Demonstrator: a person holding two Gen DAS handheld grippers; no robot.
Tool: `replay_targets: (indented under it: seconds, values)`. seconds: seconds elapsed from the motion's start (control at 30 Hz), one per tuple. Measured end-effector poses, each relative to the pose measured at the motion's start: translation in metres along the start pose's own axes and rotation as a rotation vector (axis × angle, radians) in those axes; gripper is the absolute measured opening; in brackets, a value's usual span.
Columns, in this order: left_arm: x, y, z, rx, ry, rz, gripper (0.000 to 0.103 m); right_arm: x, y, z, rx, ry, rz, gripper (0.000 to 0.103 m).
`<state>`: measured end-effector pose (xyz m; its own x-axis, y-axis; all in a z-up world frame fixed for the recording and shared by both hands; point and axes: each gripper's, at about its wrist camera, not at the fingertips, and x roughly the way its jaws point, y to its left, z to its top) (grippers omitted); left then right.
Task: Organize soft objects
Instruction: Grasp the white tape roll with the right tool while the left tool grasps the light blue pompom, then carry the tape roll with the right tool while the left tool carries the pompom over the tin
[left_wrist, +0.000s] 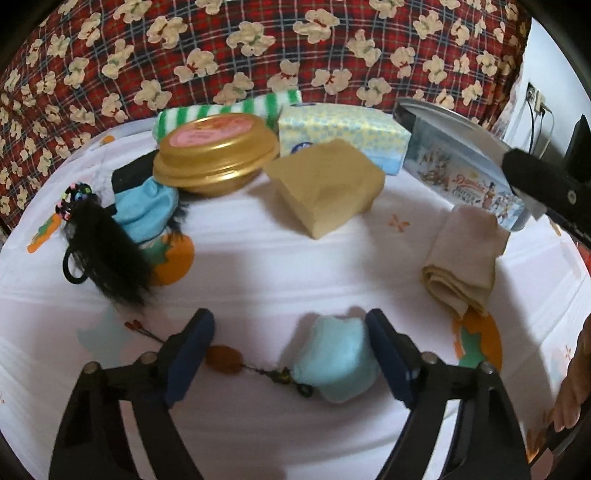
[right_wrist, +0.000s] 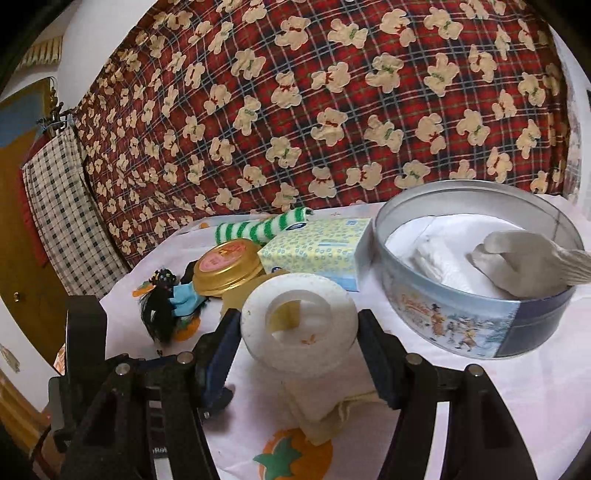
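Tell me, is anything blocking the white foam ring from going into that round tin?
Nothing visible does. The right gripper holds the white foam ring up off the cloth, and the round tin sits open just to its right in the right wrist view. Only a glove and white paper already lie inside.

Both views were evenly lit by soft indoor light, apparently from above, though no lamp showed. Short, soft shadows lay on the white cloth (left_wrist: 295, 266) beside the things on it. The gold lid (left_wrist: 216, 147) carried a mild sheen, without harsh glare. Fisheye distortion bowed the plaid blanket (right_wrist: 332, 110) and darkened the corners to black. Near parts looked soft, and the light-blue plush (left_wrist: 334, 363) was slightly blurred.
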<state>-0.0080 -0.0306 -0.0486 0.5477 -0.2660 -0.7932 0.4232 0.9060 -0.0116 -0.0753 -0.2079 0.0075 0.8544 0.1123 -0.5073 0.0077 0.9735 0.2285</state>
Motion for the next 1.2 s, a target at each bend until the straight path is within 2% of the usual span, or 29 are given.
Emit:
replay_targets:
  seconds: [0.07,0.13,0.17,0.2,0.23,0.33,0.5,0.7,0.87,1.1,1.17,1.2]
  values:
    - [-0.002,-0.002,-0.001,0.014,-0.008,-0.009,0.074,0.001,-0.002,-0.001,0.010,0.004,-0.007,0.066]
    - [-0.004,-0.003,-0.002,0.025,-0.021,-0.020,0.050,0.002,-0.007,-0.003,0.024,0.014,-0.008,0.066]
    - [-0.006,-0.002,-0.003,0.025,-0.029,-0.022,0.043,0.003,-0.009,-0.005,0.033,0.020,-0.010,0.066]
    - [-0.006,-0.002,-0.003,0.022,-0.033,-0.022,0.031,0.003,-0.011,-0.006,0.041,0.023,-0.013,0.066]
    - [-0.007,0.000,-0.003,0.016,-0.035,-0.020,0.025,0.003,-0.012,-0.007,0.049,0.025,-0.015,0.066]
    - [-0.009,0.010,-0.003,-0.019,-0.040,-0.055,0.019,-0.001,-0.016,-0.010,0.067,0.018,-0.016,0.066]
    - [-0.015,0.019,-0.009,-0.050,-0.056,-0.124,0.017,-0.013,-0.019,-0.012,0.070,-0.009,-0.030,0.066]
    - [-0.040,0.029,-0.013,-0.055,-0.138,-0.176,0.011,-0.029,-0.019,-0.013,0.056,-0.058,-0.061,0.066]
    - [-0.061,0.036,-0.010,-0.047,-0.220,-0.191,0.011,-0.038,-0.016,-0.013,0.040,-0.102,-0.080,0.066]
    - [-0.075,0.050,-0.010,-0.064,-0.251,-0.221,0.011,-0.043,-0.014,-0.013,0.035,-0.114,-0.082,0.066]
    - [-0.071,0.046,-0.012,-0.028,-0.209,-0.225,0.019,-0.043,-0.014,-0.013,0.033,-0.114,-0.080,0.066]
    - [-0.068,0.043,-0.013,-0.013,-0.180,-0.223,0.036,-0.044,-0.013,-0.013,0.031,-0.114,-0.079,0.066]
